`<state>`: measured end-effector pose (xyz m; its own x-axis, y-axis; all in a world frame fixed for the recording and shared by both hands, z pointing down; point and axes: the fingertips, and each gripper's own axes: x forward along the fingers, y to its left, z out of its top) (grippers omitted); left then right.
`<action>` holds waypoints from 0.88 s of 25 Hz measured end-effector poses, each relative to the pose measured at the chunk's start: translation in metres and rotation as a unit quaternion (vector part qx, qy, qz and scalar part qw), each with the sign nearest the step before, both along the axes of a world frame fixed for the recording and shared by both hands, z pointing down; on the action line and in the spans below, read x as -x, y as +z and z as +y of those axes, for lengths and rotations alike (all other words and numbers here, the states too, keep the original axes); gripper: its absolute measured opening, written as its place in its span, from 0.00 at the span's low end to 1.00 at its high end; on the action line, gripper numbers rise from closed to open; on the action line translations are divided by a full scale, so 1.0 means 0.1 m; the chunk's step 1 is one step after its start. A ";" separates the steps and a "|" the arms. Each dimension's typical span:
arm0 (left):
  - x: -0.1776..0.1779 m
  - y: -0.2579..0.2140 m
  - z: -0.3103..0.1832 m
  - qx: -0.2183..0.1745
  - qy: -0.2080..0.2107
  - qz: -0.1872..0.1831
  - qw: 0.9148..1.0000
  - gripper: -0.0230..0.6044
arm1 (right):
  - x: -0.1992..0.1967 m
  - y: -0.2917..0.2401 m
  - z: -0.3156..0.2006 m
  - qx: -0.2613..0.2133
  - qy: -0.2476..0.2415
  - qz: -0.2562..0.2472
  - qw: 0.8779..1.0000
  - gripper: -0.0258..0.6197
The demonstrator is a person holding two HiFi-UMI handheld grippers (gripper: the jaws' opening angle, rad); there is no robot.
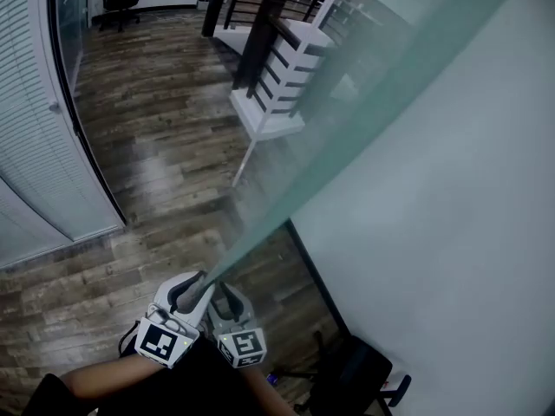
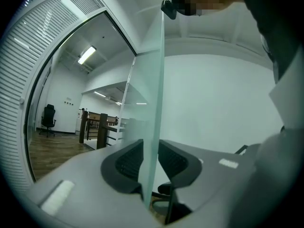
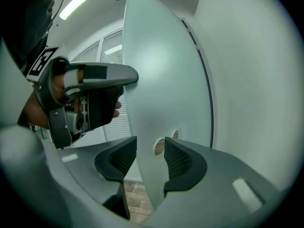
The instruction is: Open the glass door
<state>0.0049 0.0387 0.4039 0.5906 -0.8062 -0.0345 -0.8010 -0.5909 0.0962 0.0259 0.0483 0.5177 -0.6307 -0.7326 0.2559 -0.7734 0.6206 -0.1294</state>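
The frosted greenish glass door (image 1: pixel 364 120) stands edge-on, running from the bottom middle up to the top right. Both grippers sit on its free edge, low in the head view. My left gripper (image 1: pixel 189 291) straddles the pane (image 2: pixel 152 103). Its jaws (image 2: pixel 151 163) stand open, with a small gap beside the glass. My right gripper (image 1: pixel 227 300) is just beside it, and its pads (image 3: pixel 149 156) rest against both faces of the pane (image 3: pixel 161 70), close to a round hole (image 3: pixel 159 147) in the glass. The left gripper (image 3: pixel 121 91) shows in the right gripper view, on the pane's far side.
A white wall (image 1: pixel 451 232) lies to the right of the door. A black office chair (image 1: pixel 355 375) stands at its foot. A white stair with a dark railing (image 1: pixel 277 76) is ahead. A partition with blinds (image 1: pixel 35 146) lines the left, over a wooden floor (image 1: pixel 156 146).
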 end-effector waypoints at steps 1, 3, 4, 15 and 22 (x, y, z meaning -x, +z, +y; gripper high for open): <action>-0.03 0.00 0.01 0.002 0.008 -0.001 1.000 0.18 | 0.00 0.03 0.05 -0.001 0.004 0.002 1.000 0.33; -0.09 0.01 0.01 0.004 0.022 0.003 1.000 0.19 | 0.01 0.08 0.14 -0.001 0.006 0.006 1.000 0.33; -0.11 0.01 0.02 0.004 0.030 0.006 1.000 0.19 | 0.02 0.09 0.17 0.001 0.006 0.007 1.000 0.33; -0.45 -0.09 0.11 0.008 0.123 0.017 0.992 0.22 | -0.25 -0.10 0.23 -0.006 0.107 0.025 0.994 0.33; -0.70 -0.14 0.20 0.017 0.181 0.008 0.983 0.22 | -0.43 -0.23 0.30 -0.019 0.183 0.038 0.982 0.33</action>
<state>0.0752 0.0591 0.3900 0.8388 -0.5439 -0.0230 -0.5368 -0.8333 0.1322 0.0684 0.0788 0.4949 -0.3035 -0.9164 0.2610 -0.9521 0.3025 -0.0450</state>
